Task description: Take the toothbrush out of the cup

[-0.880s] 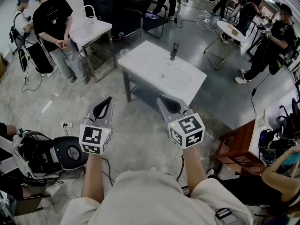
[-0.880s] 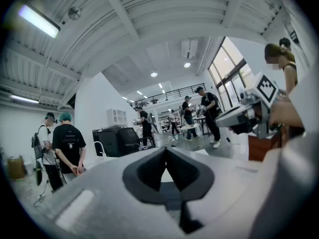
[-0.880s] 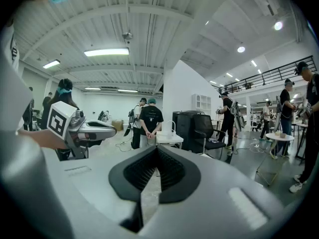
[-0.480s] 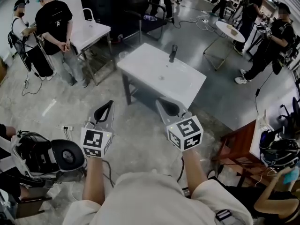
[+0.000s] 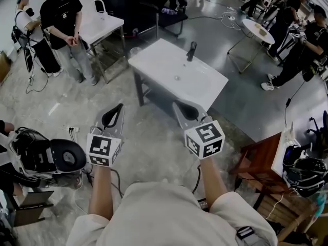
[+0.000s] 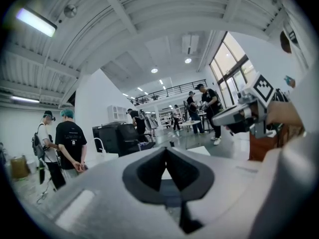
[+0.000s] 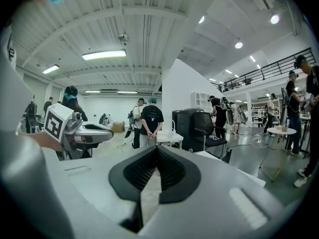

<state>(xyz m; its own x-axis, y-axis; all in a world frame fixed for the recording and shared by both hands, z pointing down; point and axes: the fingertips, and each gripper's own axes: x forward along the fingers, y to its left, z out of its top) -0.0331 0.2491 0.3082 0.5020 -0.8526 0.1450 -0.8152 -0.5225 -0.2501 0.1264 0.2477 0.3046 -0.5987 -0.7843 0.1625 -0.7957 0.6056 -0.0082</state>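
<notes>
Dark upright object (image 5: 191, 50) on the white washbasin (image 5: 169, 70), too small for identification.

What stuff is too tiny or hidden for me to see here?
- Toothbrush: none can be made out; in the head view the dark upright thing on the white sink table is too small to tell cup from tap.
- Table's near edge: head view, partly hidden behind the right gripper.
</notes>
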